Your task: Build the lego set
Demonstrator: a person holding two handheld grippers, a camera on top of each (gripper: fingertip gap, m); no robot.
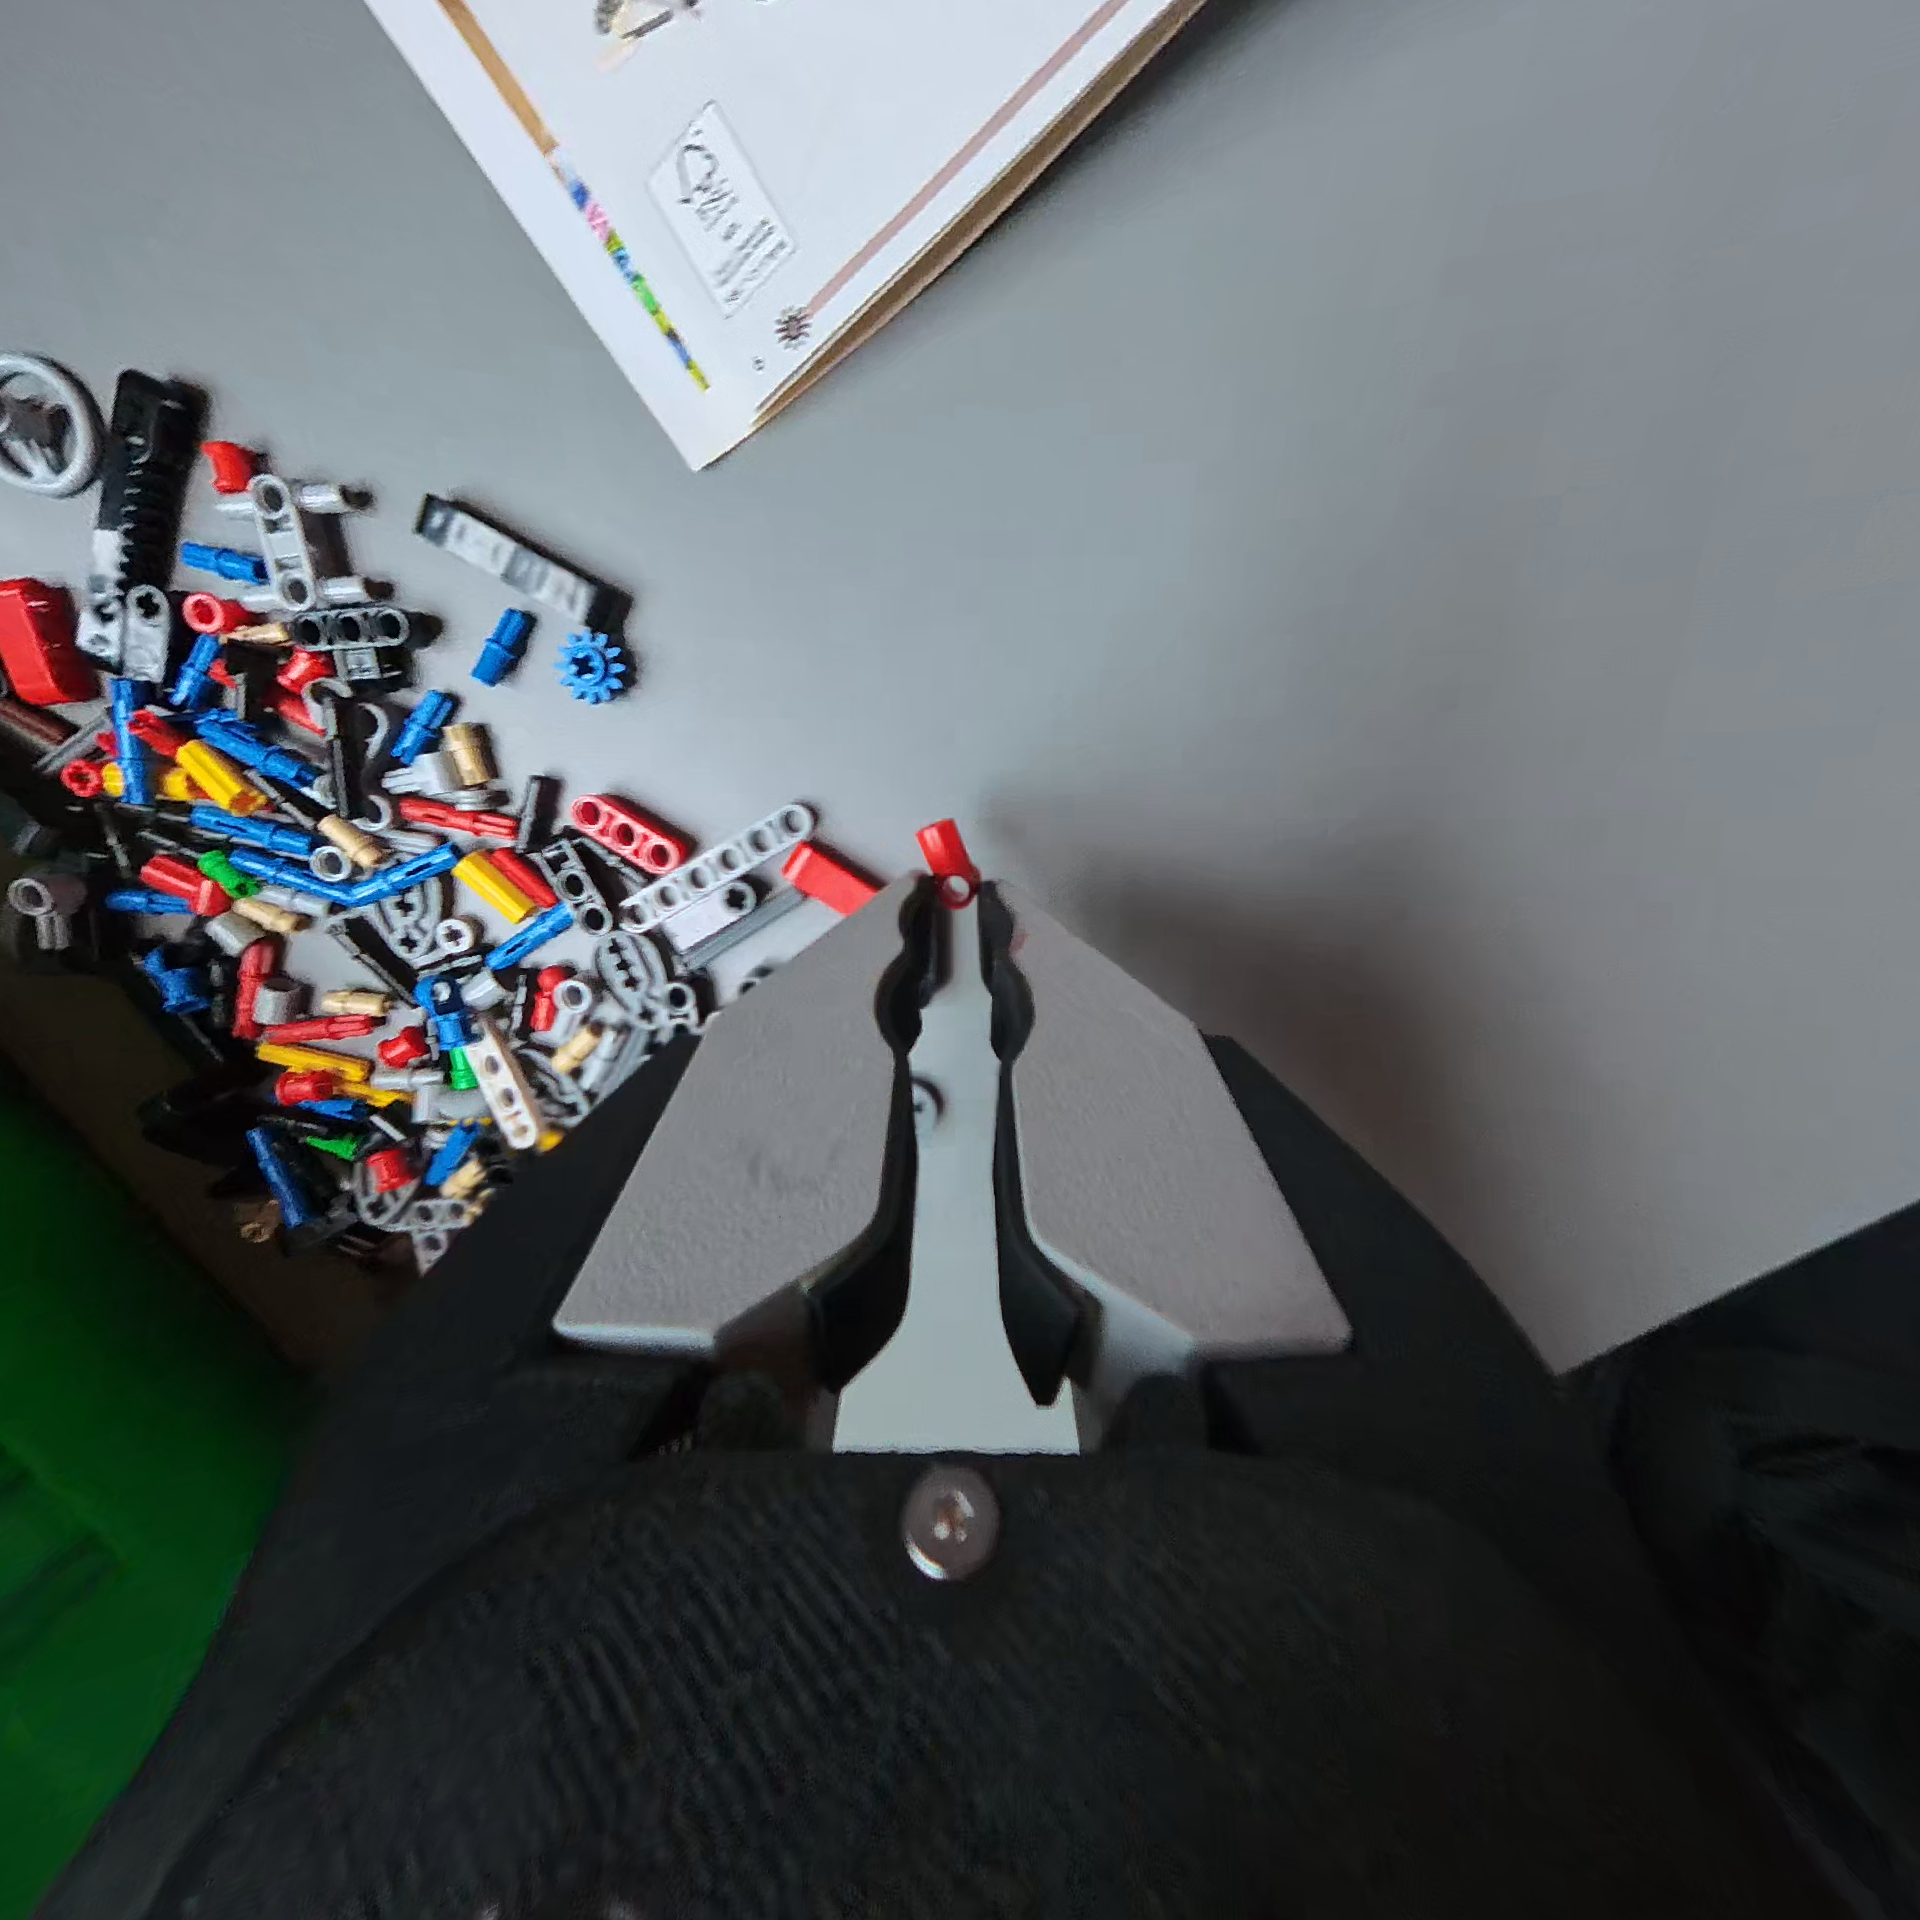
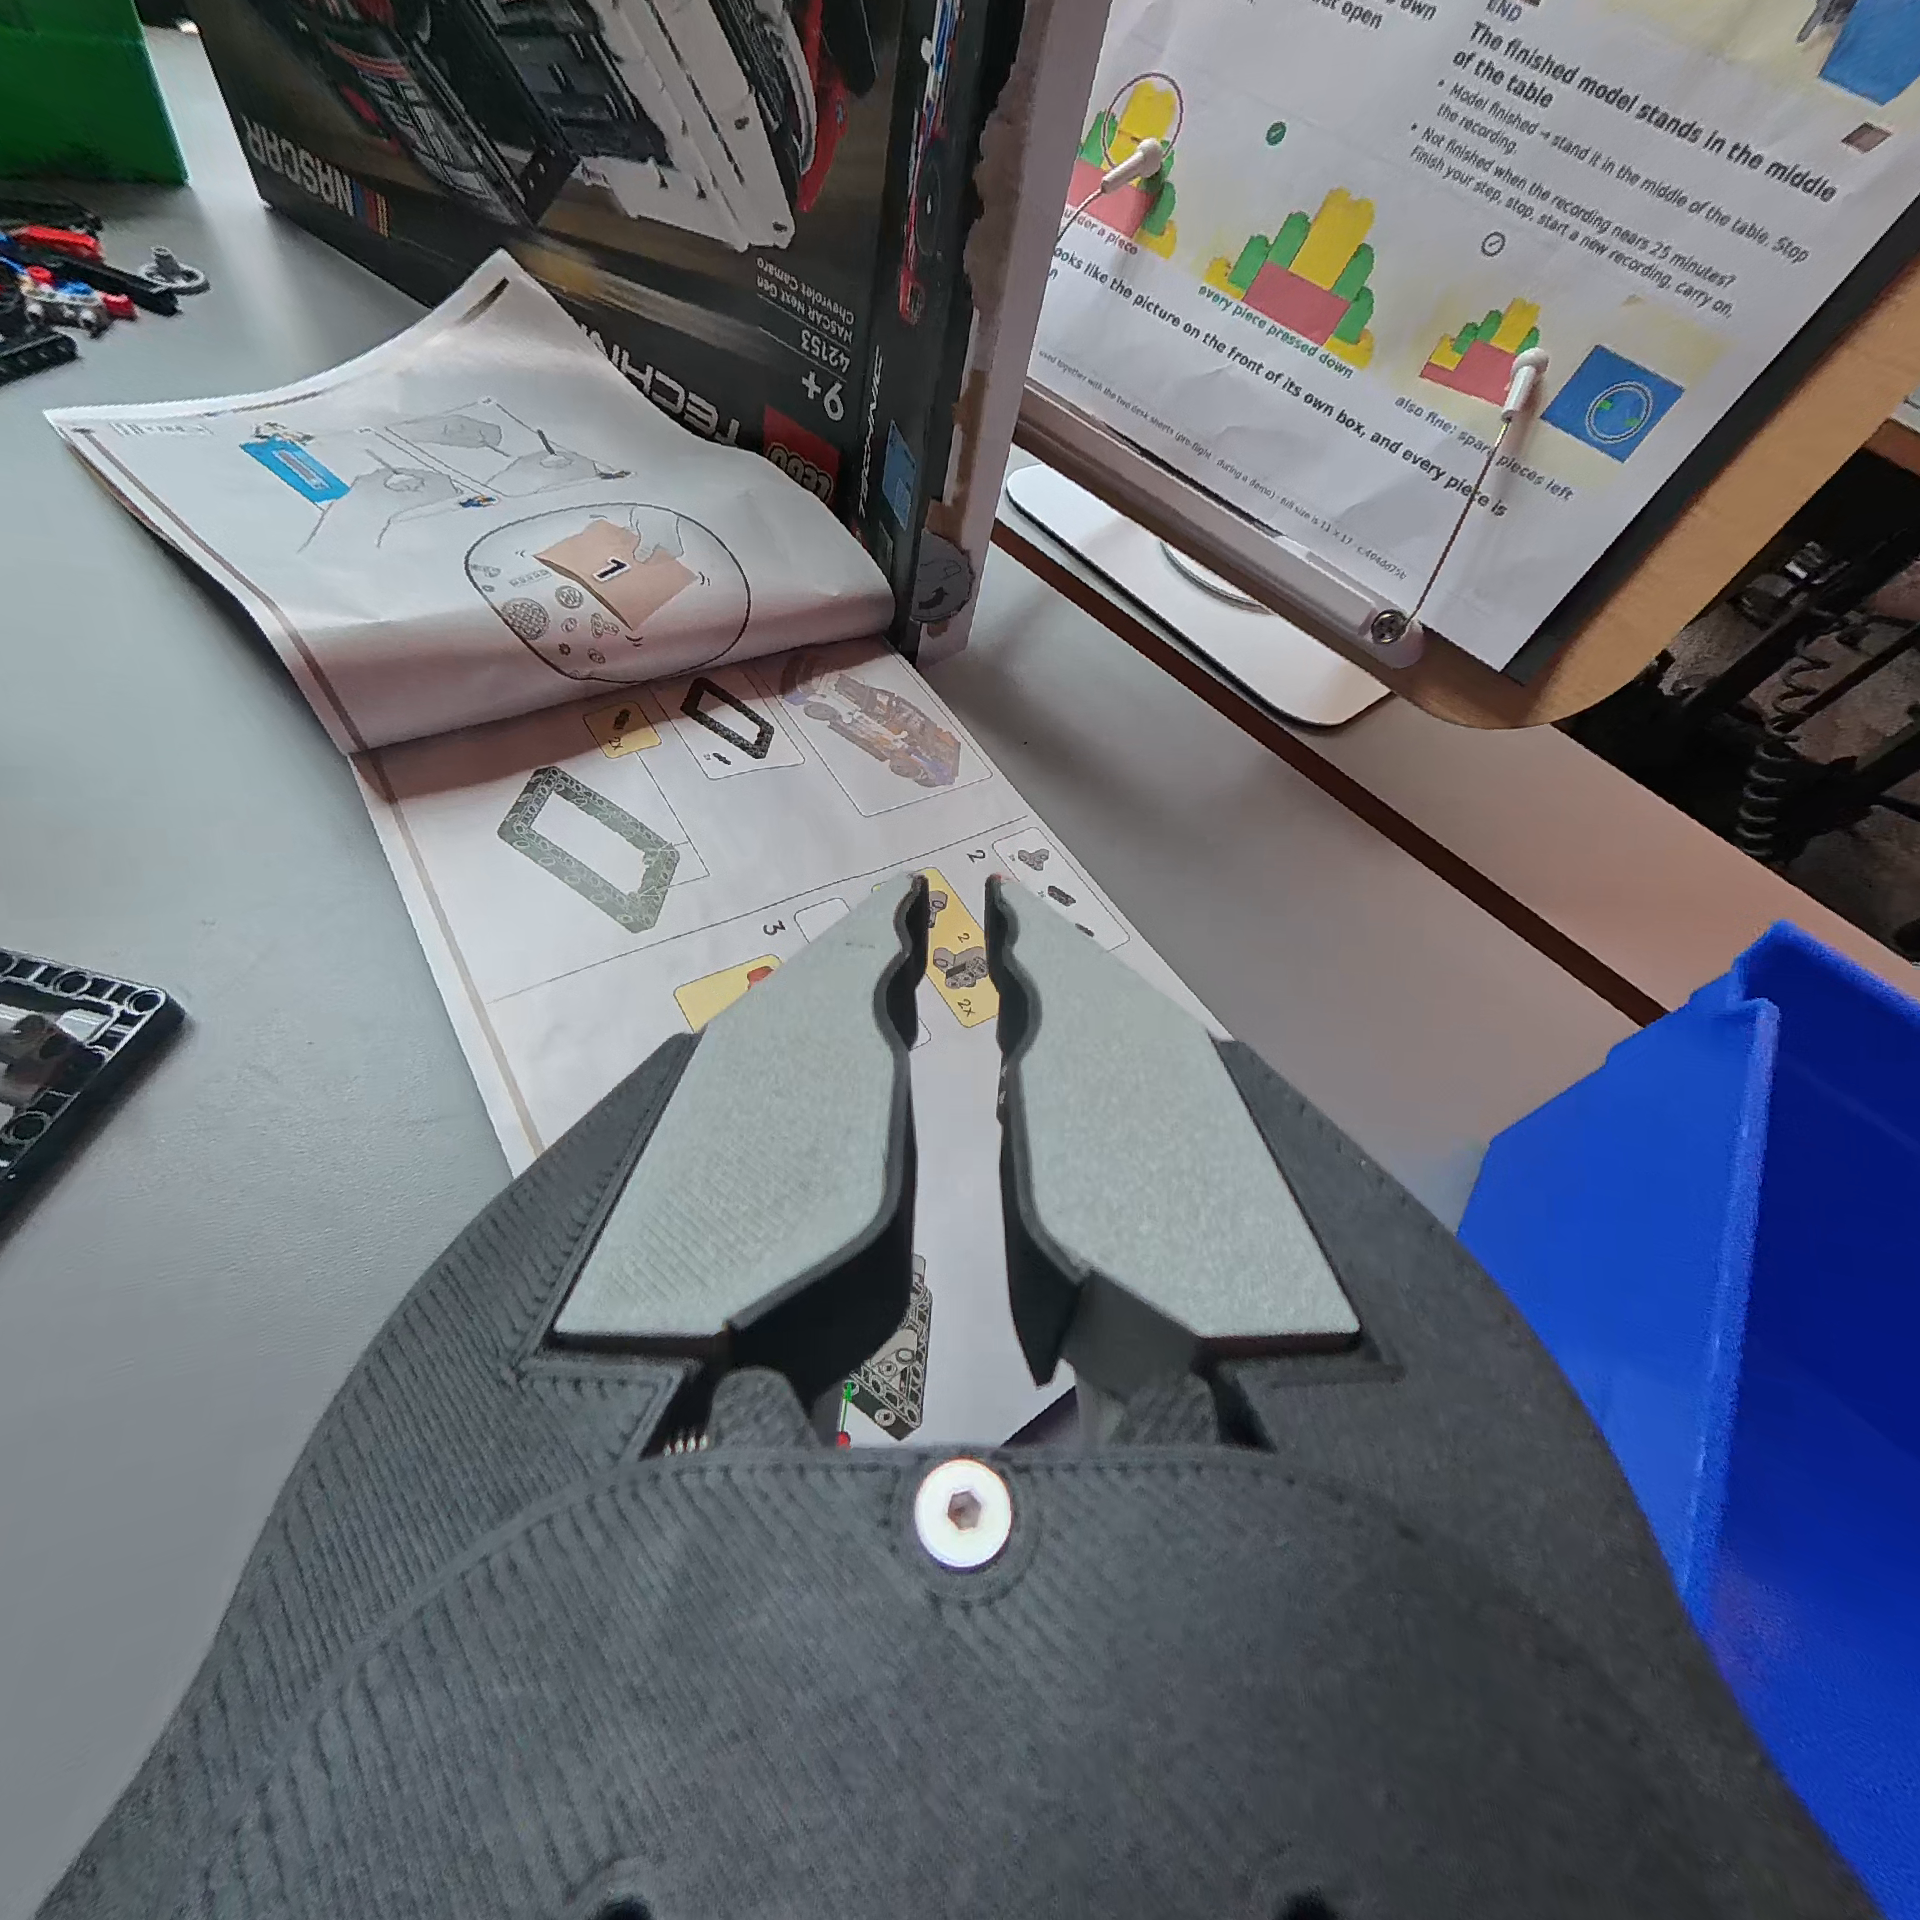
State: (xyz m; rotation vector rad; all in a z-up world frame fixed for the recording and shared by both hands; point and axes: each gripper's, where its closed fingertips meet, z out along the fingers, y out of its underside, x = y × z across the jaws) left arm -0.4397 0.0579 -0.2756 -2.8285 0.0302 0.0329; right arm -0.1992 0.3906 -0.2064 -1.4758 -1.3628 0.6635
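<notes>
In the left wrist view my left gripper (image 1: 954,888) is shut on a small red connector piece (image 1: 945,855), held at the fingertips above the grey table (image 1: 1351,623). A pile of loose lego pieces (image 1: 312,852), blue, red, yellow, grey and black, lies to its left. In the right wrist view my right gripper (image 2: 954,883) hovers over the open instruction booklet (image 2: 644,790); its jaws stand a narrow gap apart with nothing between them. A black lego frame (image 2: 62,1049) lies at the left edge.
The lego box (image 2: 623,208) stands behind the booklet. A printed sheet on a white stand (image 2: 1403,260) is at the back right. A blue bin (image 2: 1745,1299) is at the right. The booklet also shows in the left wrist view (image 1: 769,187). More pieces (image 2: 62,281) lie far left.
</notes>
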